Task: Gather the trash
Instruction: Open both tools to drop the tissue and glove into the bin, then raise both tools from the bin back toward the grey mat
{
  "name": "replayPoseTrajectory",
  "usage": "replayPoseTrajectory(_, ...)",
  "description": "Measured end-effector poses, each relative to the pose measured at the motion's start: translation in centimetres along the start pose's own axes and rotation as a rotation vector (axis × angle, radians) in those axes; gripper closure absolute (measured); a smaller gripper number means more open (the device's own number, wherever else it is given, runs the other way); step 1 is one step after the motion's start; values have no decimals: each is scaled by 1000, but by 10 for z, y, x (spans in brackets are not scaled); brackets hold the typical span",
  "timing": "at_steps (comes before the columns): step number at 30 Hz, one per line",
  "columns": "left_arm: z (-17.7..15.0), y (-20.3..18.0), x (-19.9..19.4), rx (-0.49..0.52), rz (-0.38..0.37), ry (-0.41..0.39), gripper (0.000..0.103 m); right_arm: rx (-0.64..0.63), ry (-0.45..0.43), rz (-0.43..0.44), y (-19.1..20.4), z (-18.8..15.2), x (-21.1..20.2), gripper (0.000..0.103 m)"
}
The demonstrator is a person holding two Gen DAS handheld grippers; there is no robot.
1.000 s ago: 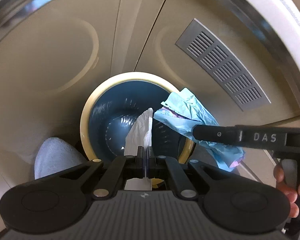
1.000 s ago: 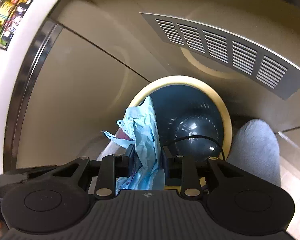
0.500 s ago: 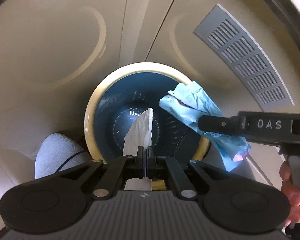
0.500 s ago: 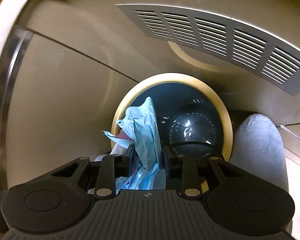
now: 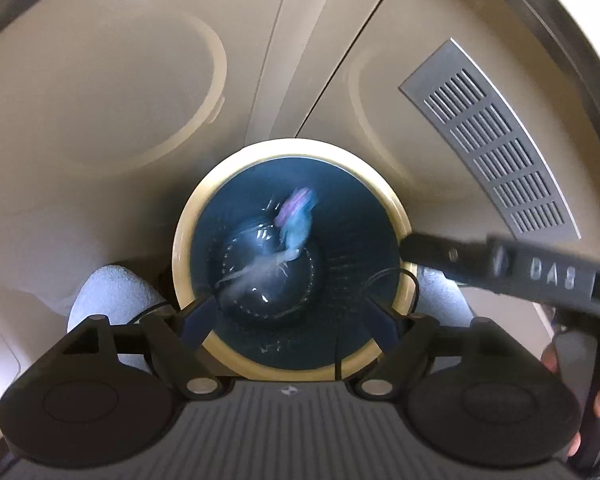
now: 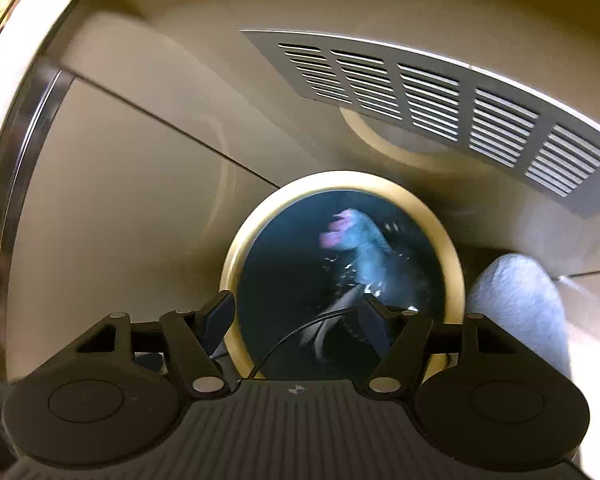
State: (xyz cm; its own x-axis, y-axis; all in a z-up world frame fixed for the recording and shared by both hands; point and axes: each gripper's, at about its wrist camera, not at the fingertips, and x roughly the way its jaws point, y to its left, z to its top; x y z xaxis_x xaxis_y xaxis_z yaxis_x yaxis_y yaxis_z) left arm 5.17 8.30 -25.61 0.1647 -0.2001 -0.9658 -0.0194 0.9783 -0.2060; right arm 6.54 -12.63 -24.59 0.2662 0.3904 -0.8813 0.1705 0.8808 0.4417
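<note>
Both pieces have left the fingers since the earlier frames: white tissue [image 5: 252,276] from the left gripper [image 5: 288,320], blue wrapper [image 5: 298,224] from the right gripper [image 6: 296,318], jaws opening, nothing between them. Both are falling inside the bin [image 5: 184,240]. Hold above the rim until they settle. Motion blur obscures their landing.

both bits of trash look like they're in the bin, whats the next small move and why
Probably lift both grippers up and away from the bin. The left gripper and right gripper are opening with nothing between their jaws, and the blue wrapper and white tissue show blurred inside it.
</note>
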Motion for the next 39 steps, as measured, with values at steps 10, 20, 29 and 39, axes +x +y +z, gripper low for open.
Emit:
replayPoseTrajectory(10, -38, -6, -67, 48, 26, -132, 0, -205, -84, 39, 17, -35, -86, 22)
replayPoseTrajectory(20, -72, -15, -122, 67, 74, -265, 0, -405, -295, 21, 29, -76, -160, 14)
replayPoseTrajectory(29, -93, -40, -154, 168, 150, -380, 0, -468, -358, 13, 38, -102, -181, 13)
replayPoseTrajectory(39, -106, -52, -160, 226, 193, -444, 0, -512, -391, -20, 49, -114, -183, 13)
